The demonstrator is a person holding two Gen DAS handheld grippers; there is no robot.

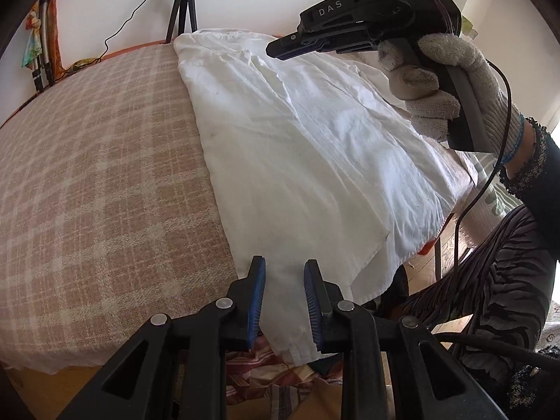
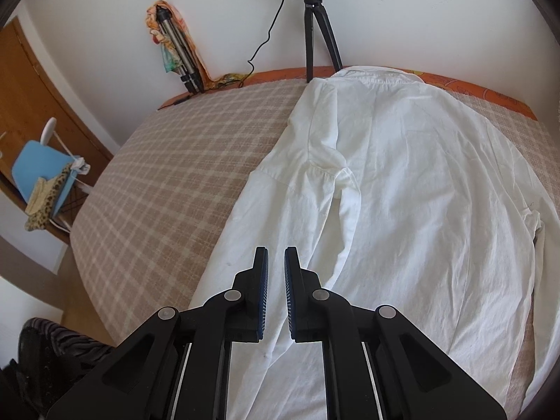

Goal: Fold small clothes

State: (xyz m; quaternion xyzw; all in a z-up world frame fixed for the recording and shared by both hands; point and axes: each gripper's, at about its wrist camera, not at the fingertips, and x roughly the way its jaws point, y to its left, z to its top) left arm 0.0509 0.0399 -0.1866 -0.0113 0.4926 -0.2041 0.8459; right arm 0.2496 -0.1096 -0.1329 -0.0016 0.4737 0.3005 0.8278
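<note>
Hovering left gripper (image 1: pixel 284 273) slightly parted over shirt (image 1: pixel 315 161) hem, gripping nothing; right gripper (image 2: pixel 276 262) narrowly parted, empty; we are needing hem pinched squarely.

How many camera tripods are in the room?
2: a black tripod stands behind the white shirt; a folded tripod leans against the wall further left. Others may be hidden.

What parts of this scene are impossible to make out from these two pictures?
- White shirt: its hem hangs past the bed edge, hidden behind the left tongs in the left wrist view.
- Shirt's far side: covered by the gloved hand there.
- Shirt's right sleeve end: cut off by the right wrist view's edge.
</note>
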